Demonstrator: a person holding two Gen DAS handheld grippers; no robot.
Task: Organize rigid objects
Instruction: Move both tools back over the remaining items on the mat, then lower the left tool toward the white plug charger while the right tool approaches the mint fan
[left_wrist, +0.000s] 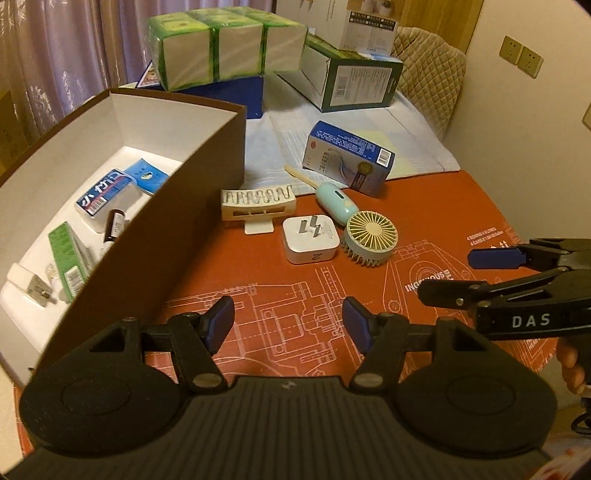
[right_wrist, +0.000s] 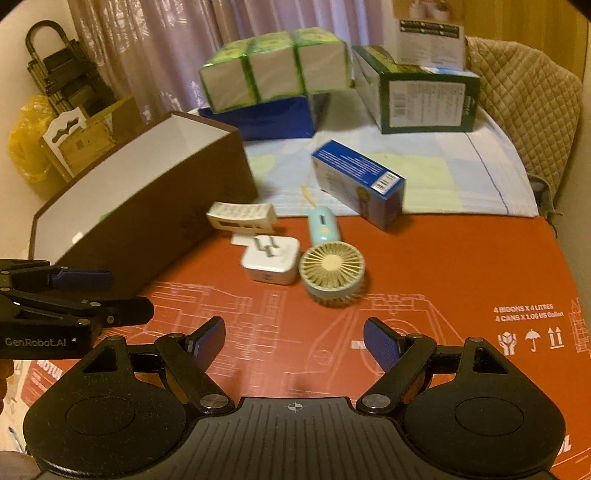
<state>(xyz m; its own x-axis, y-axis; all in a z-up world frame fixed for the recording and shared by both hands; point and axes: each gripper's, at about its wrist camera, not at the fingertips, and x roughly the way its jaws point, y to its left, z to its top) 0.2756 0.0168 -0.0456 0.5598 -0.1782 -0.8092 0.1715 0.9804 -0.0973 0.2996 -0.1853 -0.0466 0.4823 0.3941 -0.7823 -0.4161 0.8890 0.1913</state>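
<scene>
Hovering side by side over the red printed cardboard mat (right_wrist: 443, 266), the left gripper (left_wrist: 288, 325) and right gripper (right_wrist: 294, 341) both gape wide, holding nothing. Beyond lie a white square plug adapter (left_wrist: 311, 239), a round mint handheld fan (left_wrist: 365, 236), and a cream ribbed rack (left_wrist: 258, 201) beside the brown cardboard box (left_wrist: 155, 229).

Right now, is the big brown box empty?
No. The brown box already holds several small packages, including a green carton, seen in the left wrist view.
</scene>
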